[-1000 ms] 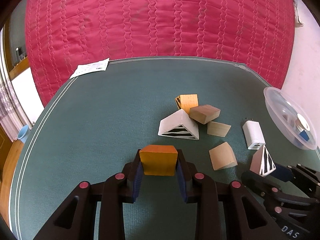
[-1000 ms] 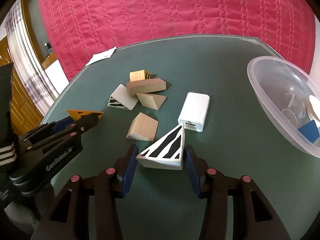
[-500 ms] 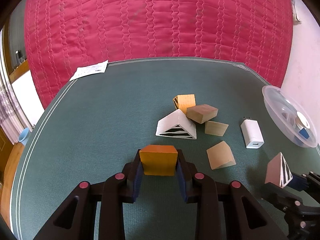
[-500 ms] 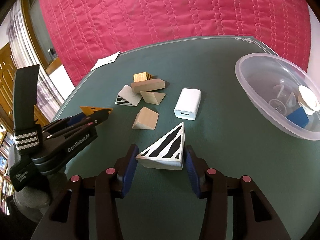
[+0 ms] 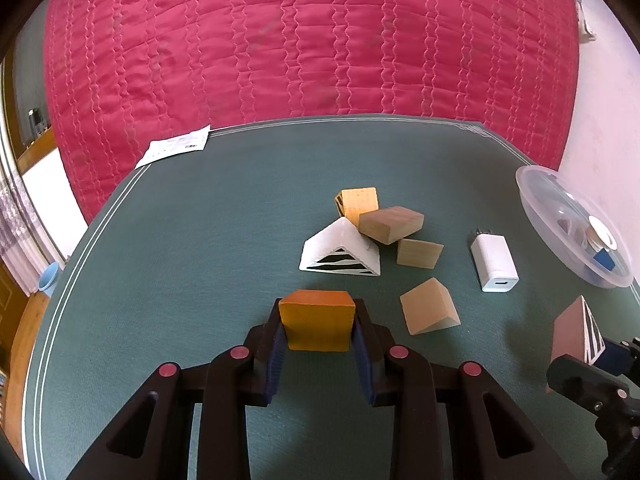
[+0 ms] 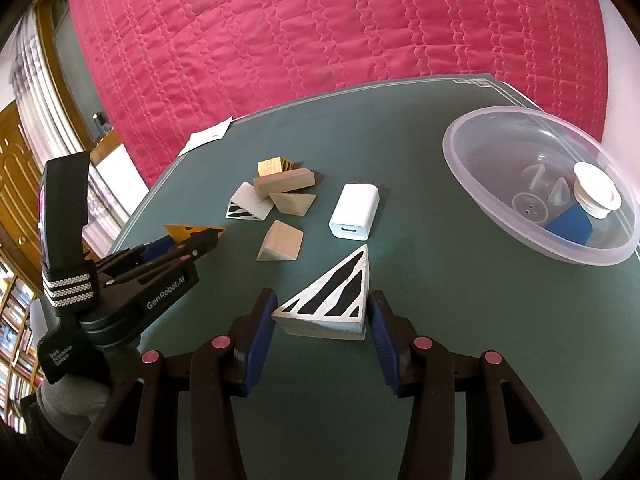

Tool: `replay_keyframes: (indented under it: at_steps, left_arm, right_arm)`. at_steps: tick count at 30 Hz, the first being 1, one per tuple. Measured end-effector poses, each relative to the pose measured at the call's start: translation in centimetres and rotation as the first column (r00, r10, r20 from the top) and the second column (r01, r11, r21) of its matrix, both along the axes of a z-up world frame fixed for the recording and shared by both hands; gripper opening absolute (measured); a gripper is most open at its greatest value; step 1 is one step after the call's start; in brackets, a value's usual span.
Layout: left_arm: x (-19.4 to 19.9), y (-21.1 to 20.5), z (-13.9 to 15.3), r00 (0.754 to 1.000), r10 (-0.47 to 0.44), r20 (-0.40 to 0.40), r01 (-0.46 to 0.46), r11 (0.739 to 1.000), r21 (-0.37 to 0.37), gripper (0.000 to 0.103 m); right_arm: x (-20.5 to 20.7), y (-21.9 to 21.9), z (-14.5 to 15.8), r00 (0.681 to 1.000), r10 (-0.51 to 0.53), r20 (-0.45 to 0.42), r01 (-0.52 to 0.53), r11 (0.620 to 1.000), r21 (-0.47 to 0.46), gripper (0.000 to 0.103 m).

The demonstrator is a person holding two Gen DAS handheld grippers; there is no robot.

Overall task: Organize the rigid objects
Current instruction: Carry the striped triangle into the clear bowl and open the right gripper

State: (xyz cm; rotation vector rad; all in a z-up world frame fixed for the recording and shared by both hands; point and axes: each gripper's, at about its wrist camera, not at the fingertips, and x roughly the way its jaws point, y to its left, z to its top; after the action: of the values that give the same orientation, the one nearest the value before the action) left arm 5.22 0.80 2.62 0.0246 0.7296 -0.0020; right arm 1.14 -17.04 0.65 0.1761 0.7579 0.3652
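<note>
My left gripper (image 5: 318,330) is shut on an orange wooden block (image 5: 317,325), held above the green table (image 5: 180,260). My right gripper (image 6: 322,314) is shut on a white wedge with black stripes (image 6: 330,298); in the left wrist view that striped wedge (image 5: 576,330) shows at the far right. On the table lies a cluster: another striped white wedge (image 5: 340,250), a tan block (image 5: 390,224) leaning on it, an orange-tan block (image 5: 358,204) and two plain wooden wedges (image 5: 428,312). A clear plastic bowl (image 6: 500,152) sits at the right.
A white charger (image 6: 354,216) lies between the blocks and the bowl. The bowl holds a blue block (image 6: 570,226) and a white disc-shaped piece (image 6: 596,194). A paper slip (image 5: 174,148) lies at the table's far left corner. A red quilted cover (image 5: 300,40) hangs behind.
The right gripper with its striped wedge has drawn back and a little up, away from the charger; the bowl shows more fully. The left gripper has stayed put with the orange block.
</note>
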Motion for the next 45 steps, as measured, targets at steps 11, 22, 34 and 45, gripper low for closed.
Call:
replay_keyframes:
  at_steps: [11, 22, 34, 45]
  left_arm:
    - [-0.5, -0.8, 0.0, 1.0, -0.016, -0.001, 0.016, 1.0, 0.016, 0.032]
    - [-0.7, -1.2, 0.1, 1.0, -0.02, -0.006, 0.02, 0.999, 0.025, 0.032]
    - [-0.8, -1.9, 0.4, 1.0, -0.026, -0.006, 0.027, 0.999, 0.045, 0.032]
    - [-1.2, -3.2, 0.8, 0.999, -0.037, 0.0, 0.037, 0.997, 0.07, 0.032]
  right_arm:
    - [-0.4, -1.2, 0.2, 1.0, -0.024, 0.007, 0.024, 1.0, 0.013, 0.048]
    - [-0.5, -3.2, 0.7, 0.997, -0.074, 0.028, 0.073, 0.997, 0.033, 0.048]
    - [-0.2, -6.3, 1.5, 0.986, -0.159, 0.055, 0.156, 0.986, 0.058, 0.048]
    - [0.4, -10.0, 2.6, 0.962, -0.256, 0.098, 0.25, 0.966, 0.072, 0.048]
